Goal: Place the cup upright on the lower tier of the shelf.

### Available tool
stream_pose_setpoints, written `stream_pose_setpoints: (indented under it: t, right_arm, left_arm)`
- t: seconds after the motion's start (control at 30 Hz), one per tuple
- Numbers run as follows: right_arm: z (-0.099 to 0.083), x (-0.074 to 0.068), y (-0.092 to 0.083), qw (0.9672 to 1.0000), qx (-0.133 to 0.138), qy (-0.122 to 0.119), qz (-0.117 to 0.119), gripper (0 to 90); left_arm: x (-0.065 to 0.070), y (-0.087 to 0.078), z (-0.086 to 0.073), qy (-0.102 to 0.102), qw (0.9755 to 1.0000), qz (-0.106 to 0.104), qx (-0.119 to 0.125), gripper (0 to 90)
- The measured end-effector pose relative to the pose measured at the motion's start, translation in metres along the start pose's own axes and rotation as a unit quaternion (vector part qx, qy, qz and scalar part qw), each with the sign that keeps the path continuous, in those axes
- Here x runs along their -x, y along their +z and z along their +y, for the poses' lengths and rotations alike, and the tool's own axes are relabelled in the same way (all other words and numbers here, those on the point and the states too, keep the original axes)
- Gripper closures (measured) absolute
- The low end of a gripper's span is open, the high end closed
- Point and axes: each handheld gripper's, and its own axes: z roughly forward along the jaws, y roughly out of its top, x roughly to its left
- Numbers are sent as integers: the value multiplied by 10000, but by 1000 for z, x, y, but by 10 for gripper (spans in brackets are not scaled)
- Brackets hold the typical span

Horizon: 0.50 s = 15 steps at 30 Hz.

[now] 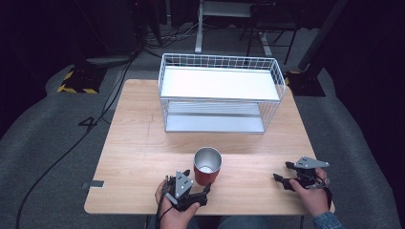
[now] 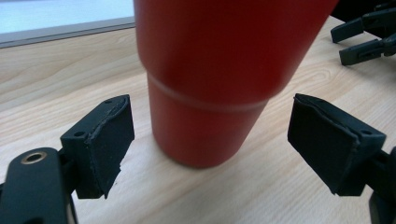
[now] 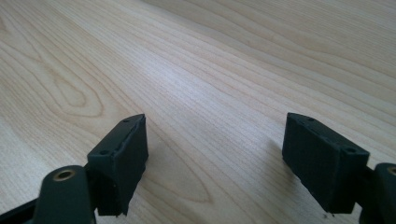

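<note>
One red cup (image 1: 207, 167), upright on the wooden table (image 1: 143, 148), in front of the wire rack (image 1: 219, 93). High view: left gripper (image 1: 203, 193) just beside the cup's near side; right gripper (image 1: 284, 174) well apart to the cup's right. Cup contents unreadable.

Left gripper view: jaws spread either side of the cup's (image 2: 210, 84) base, not touching. Risk: a skewed closure could tip it. Rim cut off.

Right gripper view: jaws spread over bare table (image 3: 210, 70), pinching nothing.
</note>
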Motion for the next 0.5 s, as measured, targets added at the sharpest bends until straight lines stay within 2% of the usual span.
stream_pose_setpoints:
  t: [0.3,0.37,0.5]
  right_arm:
    - [0,0,0,10000,0,1,2,226]
    - [0,0,0,10000,-1,1,2,226]
    - [0,0,0,10000,0,1,1,226]
  left_arm:
    - [4,16,6,88,9999,43,-131,153]
    - [4,19,7,125,9997,108,-165,151]
    - [3,25,8,93,9997,108,-181,149]
